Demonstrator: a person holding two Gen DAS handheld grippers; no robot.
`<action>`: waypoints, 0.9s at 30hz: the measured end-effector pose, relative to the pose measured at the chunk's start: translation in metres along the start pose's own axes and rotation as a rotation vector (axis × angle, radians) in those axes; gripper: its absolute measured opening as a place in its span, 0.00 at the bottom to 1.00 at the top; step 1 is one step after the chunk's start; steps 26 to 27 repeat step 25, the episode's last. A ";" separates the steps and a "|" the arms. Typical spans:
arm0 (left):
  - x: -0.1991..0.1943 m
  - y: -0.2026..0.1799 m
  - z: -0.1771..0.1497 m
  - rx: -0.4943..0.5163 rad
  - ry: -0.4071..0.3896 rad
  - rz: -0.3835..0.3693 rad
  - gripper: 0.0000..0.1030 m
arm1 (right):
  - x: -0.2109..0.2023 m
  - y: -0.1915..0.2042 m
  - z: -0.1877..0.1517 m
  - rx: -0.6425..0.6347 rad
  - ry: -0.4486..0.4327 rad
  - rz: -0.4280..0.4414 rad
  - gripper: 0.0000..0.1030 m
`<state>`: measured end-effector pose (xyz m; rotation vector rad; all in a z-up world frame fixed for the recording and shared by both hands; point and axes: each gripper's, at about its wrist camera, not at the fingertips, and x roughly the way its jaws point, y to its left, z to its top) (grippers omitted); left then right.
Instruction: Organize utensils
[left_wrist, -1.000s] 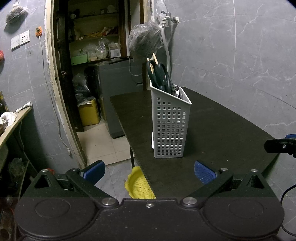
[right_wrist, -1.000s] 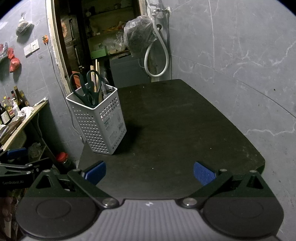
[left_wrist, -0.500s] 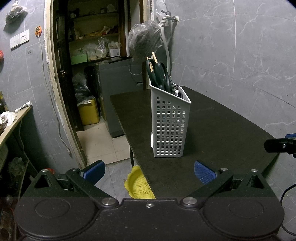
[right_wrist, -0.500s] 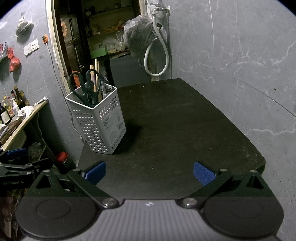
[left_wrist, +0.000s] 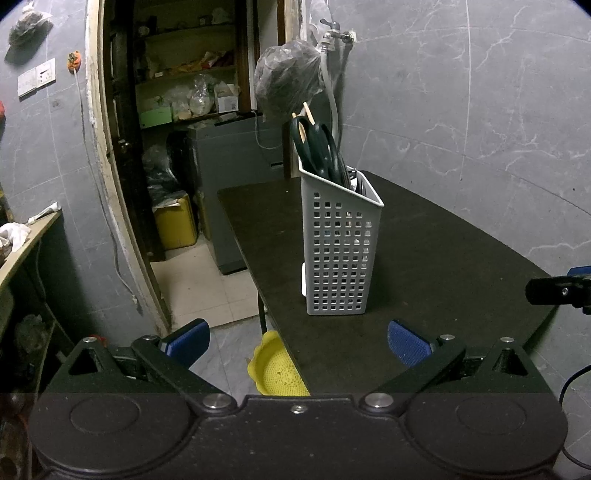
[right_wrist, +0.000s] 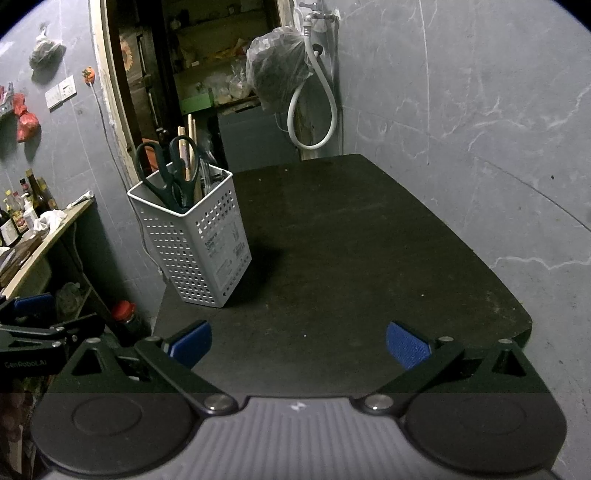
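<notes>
A white perforated utensil basket (left_wrist: 341, 254) stands upright on the black table (left_wrist: 443, 266); in the right wrist view the basket (right_wrist: 199, 251) sits at the table's (right_wrist: 351, 240) left edge. Dark green scissors (right_wrist: 170, 173), wooden chopsticks (right_wrist: 188, 147) and other utensils stand inside it; the scissors (left_wrist: 319, 147) also show in the left wrist view. My left gripper (left_wrist: 297, 341) is open and empty, near the table's front left corner, short of the basket. My right gripper (right_wrist: 299, 345) is open and empty over the table's near edge, right of the basket.
A yellow strainer (left_wrist: 275, 369) lies on the floor beneath the table edge. A doorway with cluttered shelves (left_wrist: 177, 110) is behind. A bagged object (right_wrist: 277, 74) and a hose (right_wrist: 314, 110) hang on the far wall. A side shelf with bottles (right_wrist: 22, 214) stands left.
</notes>
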<state>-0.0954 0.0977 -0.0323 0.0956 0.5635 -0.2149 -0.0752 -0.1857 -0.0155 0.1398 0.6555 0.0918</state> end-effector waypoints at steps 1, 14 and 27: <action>0.001 0.001 -0.001 0.002 0.001 -0.001 0.99 | 0.001 0.001 0.000 0.000 0.001 -0.001 1.00; 0.006 0.004 -0.002 0.019 0.015 -0.006 0.99 | 0.007 0.002 0.004 0.004 0.012 -0.016 1.00; 0.009 0.009 -0.002 0.029 0.011 -0.020 0.99 | 0.011 0.003 0.007 0.006 0.015 -0.028 1.00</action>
